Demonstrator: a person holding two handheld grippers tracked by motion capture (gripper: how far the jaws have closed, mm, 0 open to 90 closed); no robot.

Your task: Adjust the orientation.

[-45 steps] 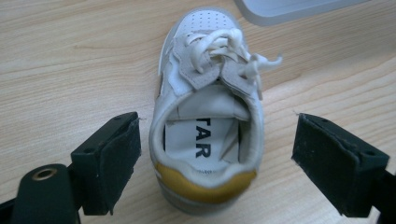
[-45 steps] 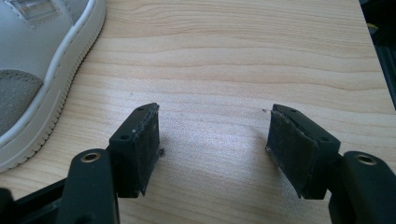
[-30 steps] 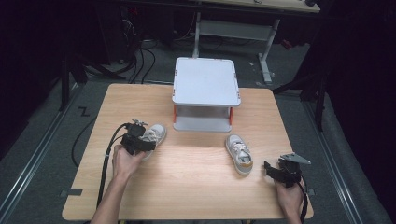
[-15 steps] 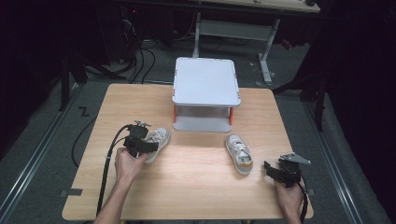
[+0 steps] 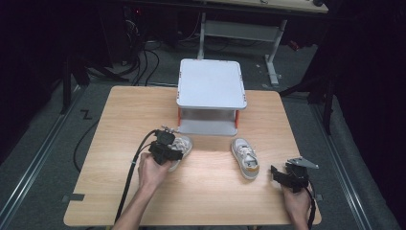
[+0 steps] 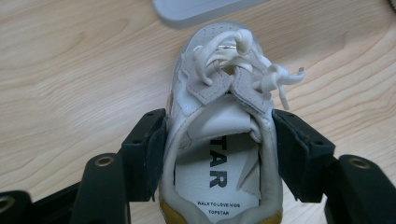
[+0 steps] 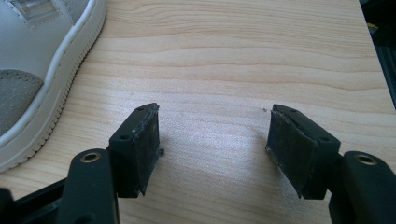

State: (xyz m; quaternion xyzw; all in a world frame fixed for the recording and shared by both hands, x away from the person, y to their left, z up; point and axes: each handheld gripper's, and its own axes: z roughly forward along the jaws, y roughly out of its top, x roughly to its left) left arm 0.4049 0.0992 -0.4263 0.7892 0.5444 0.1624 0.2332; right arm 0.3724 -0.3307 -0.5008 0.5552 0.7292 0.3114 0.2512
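The left tool point(image 5: 168, 149) was clamped across the heel of the left shoe point(image 6: 219, 140), its jaws having just been closing on the collar. The shoe's long axis ran from the tool toward the grey rack point(image 5: 210, 91), just in front of it. The right tool point(image 7: 215, 149) stood apart, empty, beside the right shoe point(image 5: 245, 158).

Two white shoes point(image 5: 181, 147) point(image 5: 245, 157), one grey shelf stand point(image 5: 210, 84), one wooden table point(image 5: 119, 120).
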